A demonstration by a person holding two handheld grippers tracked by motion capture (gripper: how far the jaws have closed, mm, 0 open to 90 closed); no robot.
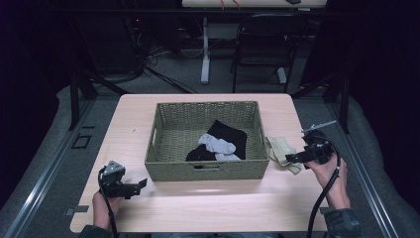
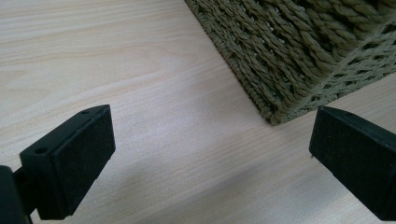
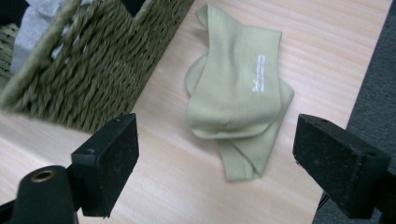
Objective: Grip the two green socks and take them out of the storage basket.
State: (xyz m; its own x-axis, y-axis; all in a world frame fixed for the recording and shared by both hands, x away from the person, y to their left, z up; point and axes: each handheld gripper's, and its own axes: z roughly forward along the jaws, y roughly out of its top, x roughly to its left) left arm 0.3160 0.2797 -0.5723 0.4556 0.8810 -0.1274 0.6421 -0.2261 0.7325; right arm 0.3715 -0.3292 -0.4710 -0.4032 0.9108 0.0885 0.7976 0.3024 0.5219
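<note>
standing wide apart with nothing between them, the jaws of the right gripper point(image 3: 215, 158) hang just short of one pale green sock pair point(image 3: 238, 93), which lies folded on the table point(image 1: 198, 208) close beside the right wall of the one woven basket point(image 1: 208, 168), long axis running alongside that wall. the left gripper point(image 2: 210, 154) is also wide open and empty by the basket's front left corner. inside lie dark socks point(image 1: 228, 134) and grey socks point(image 1: 218, 146), count unclear.

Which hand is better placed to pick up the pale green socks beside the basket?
Probably the right. The right gripper is open and points at the pale green socks; the left gripper faces bare table across the basket.
</note>
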